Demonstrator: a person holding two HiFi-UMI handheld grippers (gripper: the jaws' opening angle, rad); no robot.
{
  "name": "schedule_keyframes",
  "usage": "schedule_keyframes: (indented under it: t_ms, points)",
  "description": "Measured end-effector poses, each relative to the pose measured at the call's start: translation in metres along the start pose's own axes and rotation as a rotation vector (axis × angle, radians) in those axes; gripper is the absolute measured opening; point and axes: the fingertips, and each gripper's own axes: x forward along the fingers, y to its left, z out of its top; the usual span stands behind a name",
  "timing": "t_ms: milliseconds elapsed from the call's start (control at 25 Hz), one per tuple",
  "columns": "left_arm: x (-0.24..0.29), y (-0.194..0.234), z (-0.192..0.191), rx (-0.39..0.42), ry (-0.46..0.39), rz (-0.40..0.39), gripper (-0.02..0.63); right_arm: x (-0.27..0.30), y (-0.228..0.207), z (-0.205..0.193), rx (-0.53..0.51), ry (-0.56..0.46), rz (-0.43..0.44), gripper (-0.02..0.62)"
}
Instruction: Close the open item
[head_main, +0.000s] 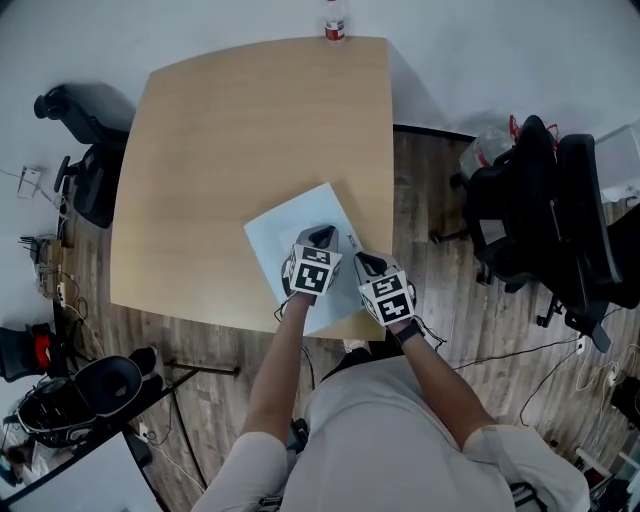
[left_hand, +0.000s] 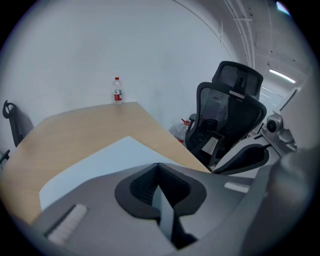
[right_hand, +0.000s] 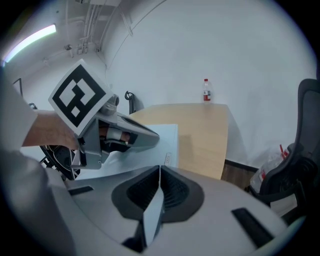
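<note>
A: A bare wooden surface (head_main: 230, 150) in a white-walled room, with a water bottle (head_main: 334, 22) upright at its far edge. Where's the thing to be closed?

B: At the opposite end from the bottle, toward the person: a pale blue folder (head_main: 290, 232), or something much like one, lying flat and skewed. I can't make out a raised cover or a spine.

A: And the tools?

B: Both hang over the half of the folder farthest from the bottle. The left gripper (head_main: 322, 236) has its jaws pressed together with nothing between them, and so does the right gripper (head_main: 367, 263), which sits at the folder's side edge.

A: So neither has a hold. What could go wrong?

B: With the jaws together, they'd have to spread before catching a cover. A thin flat sheet gives little to pinch, so a tip may skid and push the whole folder away from the bottle, off the near edge, which it lies close to. Pressing down with one gripper would likely prevent that.

A: Anything else close?

B: An office chair (head_main: 540, 210), well clear of the bottle's side.
</note>
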Motion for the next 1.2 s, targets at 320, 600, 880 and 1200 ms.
schedule_keyframes:
  t_ms: [320,600,880,1200]
  points:
    - [-0.062,0.003,0.025,-0.094,-0.198,0.074,0.009,-0.029,0.004,0.027,0.019,-0.109,-0.020,0.015]
    - [-0.145,0.008,0.038,-0.124,-0.355,0.193,0.009,-0.065,0.026,0.077,-0.025,-0.255,-0.021,0.015]
    - [-0.244,-0.005,0.050,-0.165,-0.547,0.268,0.009,-0.116,0.071,0.122,-0.129,-0.396,-0.018,0.015]
    - [-0.323,-0.030,0.058,-0.126,-0.708,0.360,0.009,-0.177,0.114,0.151,-0.181,-0.537,0.015,0.015]
